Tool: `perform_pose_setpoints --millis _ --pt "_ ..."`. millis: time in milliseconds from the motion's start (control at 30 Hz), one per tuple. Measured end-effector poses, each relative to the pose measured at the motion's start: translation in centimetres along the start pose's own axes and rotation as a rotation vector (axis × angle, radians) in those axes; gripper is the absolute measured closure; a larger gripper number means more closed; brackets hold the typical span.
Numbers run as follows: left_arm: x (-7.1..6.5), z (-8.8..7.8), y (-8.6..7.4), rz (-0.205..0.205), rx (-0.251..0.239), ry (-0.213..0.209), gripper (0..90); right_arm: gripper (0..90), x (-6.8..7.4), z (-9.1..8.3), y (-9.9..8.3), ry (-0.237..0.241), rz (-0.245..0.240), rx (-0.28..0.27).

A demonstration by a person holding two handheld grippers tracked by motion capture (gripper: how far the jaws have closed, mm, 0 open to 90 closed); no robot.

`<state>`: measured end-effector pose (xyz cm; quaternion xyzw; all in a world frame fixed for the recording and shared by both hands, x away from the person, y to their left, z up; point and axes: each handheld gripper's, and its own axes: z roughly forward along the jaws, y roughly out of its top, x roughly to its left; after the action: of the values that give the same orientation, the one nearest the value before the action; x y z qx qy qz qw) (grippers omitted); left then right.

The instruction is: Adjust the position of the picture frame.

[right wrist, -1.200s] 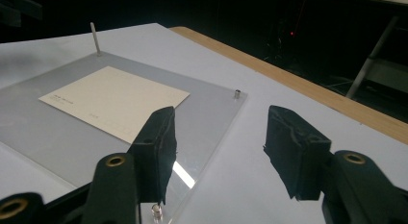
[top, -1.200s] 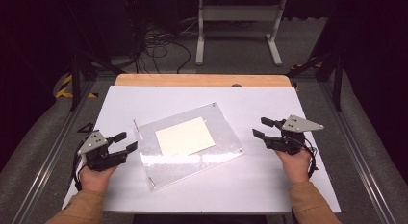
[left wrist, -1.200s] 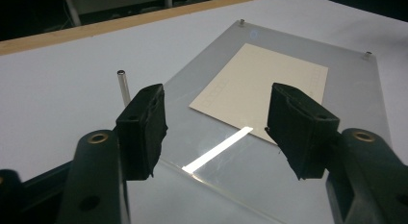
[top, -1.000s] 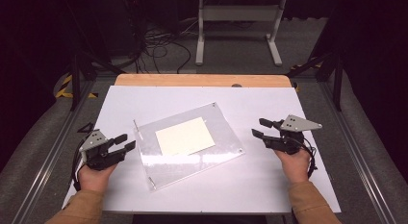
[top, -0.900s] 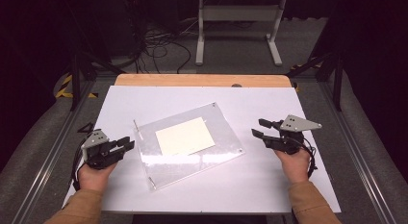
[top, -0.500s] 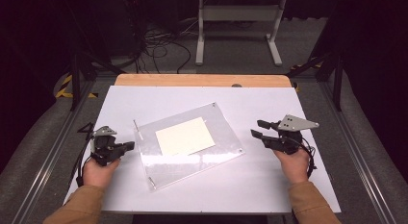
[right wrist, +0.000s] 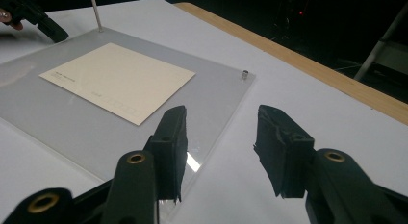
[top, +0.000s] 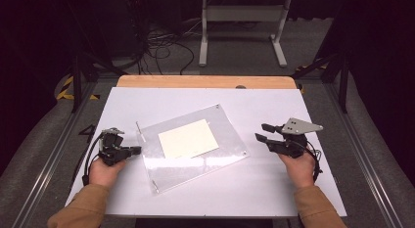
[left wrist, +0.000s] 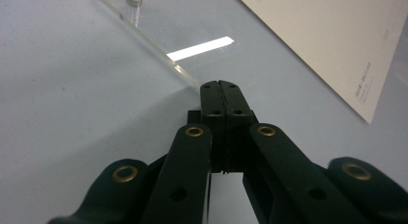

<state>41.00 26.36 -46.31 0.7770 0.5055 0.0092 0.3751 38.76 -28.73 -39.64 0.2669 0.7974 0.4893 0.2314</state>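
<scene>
Clear acrylic sheet (top: 193,142) with cream card (top: 188,138) mid-frame on white table (top: 293,198), left gripper (top: 133,150) pressed together at its edge, right gripper (top: 260,132) parted beside it, liable to skid if nudged.

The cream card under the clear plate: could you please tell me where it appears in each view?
High view: the cream card lies at the table's middle, inside the clear plate.
Left gripper view: the card is at upper right, beyond the shut left gripper.
Right gripper view: the card is at upper left, beyond the open right gripper.
Shared landmark: the plate's edge.
</scene>
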Motion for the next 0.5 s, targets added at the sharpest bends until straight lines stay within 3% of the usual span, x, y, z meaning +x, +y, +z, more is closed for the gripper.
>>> perform_pose_setpoints --millis 100,267,400,500 --pt "0.1 0.4 0.2 -0.024 -0.01 -0.037 89.9 53.9 0.0 -0.3 0.1 -0.002 0.003 -0.004" --pt "-1.8 2.1 1.9 0.064 0.018 0.004 89.9 54.1 -0.3 -0.3 -0.1 -0.005 0.011 0.001" --pt "-2.8 3.7 3.2 0.099 0.016 -0.011 89.9 56.0 -0.8 -0.4 -0.1 -0.014 0.023 0.007" --pt "-4.0 4.9 4.0 0.122 0.011 -0.012 89.9 63.2 -1.4 -0.4 -0.1 -0.002 0.054 0.027"
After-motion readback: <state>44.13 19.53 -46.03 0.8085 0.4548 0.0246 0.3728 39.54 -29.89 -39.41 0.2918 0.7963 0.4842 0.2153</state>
